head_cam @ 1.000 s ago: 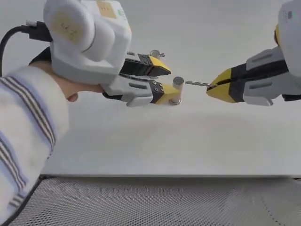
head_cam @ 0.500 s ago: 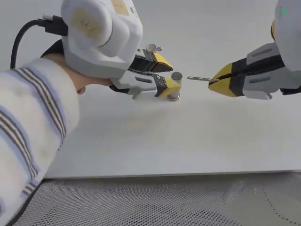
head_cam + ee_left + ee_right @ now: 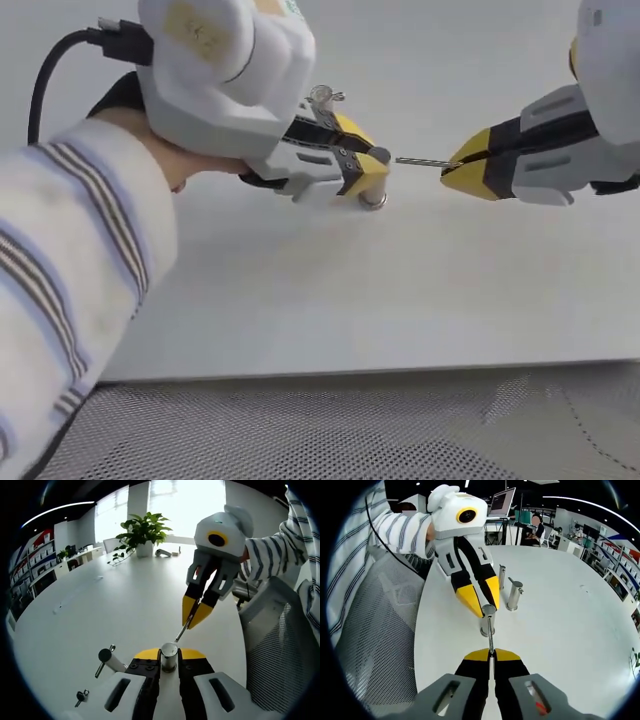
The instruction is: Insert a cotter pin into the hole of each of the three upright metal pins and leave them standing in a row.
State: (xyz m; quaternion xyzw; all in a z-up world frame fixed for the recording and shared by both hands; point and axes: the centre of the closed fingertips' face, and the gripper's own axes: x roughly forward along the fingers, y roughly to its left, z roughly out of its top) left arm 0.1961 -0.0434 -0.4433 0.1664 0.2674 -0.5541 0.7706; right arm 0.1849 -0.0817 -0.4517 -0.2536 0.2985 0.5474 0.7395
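Our left gripper (image 3: 372, 165) is clamped narrowly on an upright metal pin (image 3: 169, 656), steadying it on the white table (image 3: 300, 290). Our right gripper (image 3: 455, 165) pinches a cotter pin (image 3: 420, 161) level, with its tip just at the pin's side. We cannot tell whether it has entered the hole. Behind stand the two other pins (image 3: 514, 594), each seemingly already cottered, so we judge this the last insertion, with the row to check afterwards.

Upright metal pin (image 3: 373, 200) mostly behind left tool (image 3: 371, 158)
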